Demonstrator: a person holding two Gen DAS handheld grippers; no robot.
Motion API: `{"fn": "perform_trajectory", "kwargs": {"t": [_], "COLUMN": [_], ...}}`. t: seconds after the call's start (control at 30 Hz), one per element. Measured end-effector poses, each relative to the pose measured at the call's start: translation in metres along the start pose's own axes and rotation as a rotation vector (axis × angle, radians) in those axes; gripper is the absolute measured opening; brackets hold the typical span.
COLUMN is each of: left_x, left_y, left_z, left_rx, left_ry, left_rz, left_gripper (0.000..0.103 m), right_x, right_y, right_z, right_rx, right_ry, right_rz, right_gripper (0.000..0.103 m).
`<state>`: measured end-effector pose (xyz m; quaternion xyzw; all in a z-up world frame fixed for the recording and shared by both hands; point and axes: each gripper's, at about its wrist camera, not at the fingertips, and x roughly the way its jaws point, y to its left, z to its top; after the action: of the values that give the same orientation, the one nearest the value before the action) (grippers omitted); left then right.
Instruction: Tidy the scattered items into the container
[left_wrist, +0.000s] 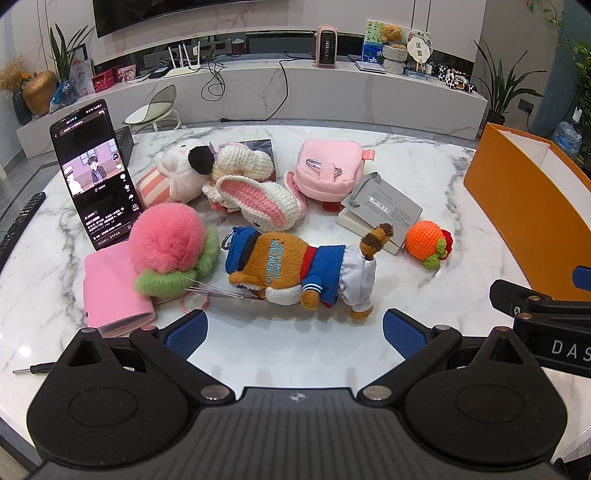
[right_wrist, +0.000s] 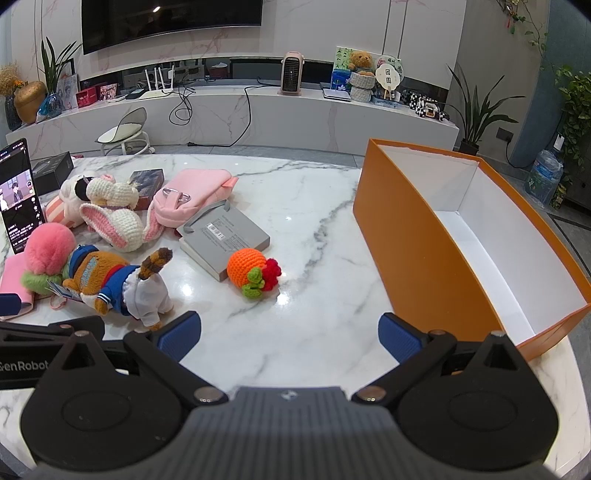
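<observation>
An orange box (right_wrist: 417, 240) with a white inside stands open on the right of the marble table (right_wrist: 314, 206); its edge also shows in the left wrist view (left_wrist: 524, 206). Scattered toys lie left of it: a brown sailor plush (left_wrist: 295, 269) (right_wrist: 110, 280), an orange crochet fruit (left_wrist: 428, 242) (right_wrist: 251, 269), a pink fluffy peach (left_wrist: 170, 240) (right_wrist: 48, 251), a crochet rabbit (left_wrist: 255, 195) (right_wrist: 114, 218), a pink mini backpack (left_wrist: 328, 170) (right_wrist: 192, 195) and a grey booklet (left_wrist: 384, 210) (right_wrist: 225, 232). My left gripper (left_wrist: 293, 334) is open just before the sailor plush. My right gripper (right_wrist: 290, 334) is open and empty before the crochet fruit.
A phone (left_wrist: 98, 173) stands propped at the left, playing a video. A pink wallet (left_wrist: 114, 295) lies under the peach. A white plush (left_wrist: 181, 173), a dark box (right_wrist: 51, 171), a remote (left_wrist: 20, 221) and a small screwdriver (left_wrist: 33, 367) lie at the left edge.
</observation>
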<state>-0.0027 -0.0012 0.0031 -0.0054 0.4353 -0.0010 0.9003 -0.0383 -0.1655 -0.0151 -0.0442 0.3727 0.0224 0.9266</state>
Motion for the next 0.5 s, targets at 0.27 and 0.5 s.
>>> {"fn": "perform_trajectory", "kwargs": {"t": [0.27,0.5], "left_x": [0.0012,0.0025], "left_y": [0.0002,0.0011], "left_z": [0.0000,-0.0004], "left_rx": [0.000,-0.002], "left_ry": [0.000,0.000], "left_rz": [-0.001,-0.002], "left_gripper": [0.103,0.103], "right_x": [-0.0001,0.0004], "right_y": [0.0001,-0.0003], "right_z": [0.0004,0.0004], "right_rx": [0.001,0.002], "right_ry": [0.001,0.002], "right_rz": [-0.001,-0.003], "right_gripper": [0.103,0.103]}}
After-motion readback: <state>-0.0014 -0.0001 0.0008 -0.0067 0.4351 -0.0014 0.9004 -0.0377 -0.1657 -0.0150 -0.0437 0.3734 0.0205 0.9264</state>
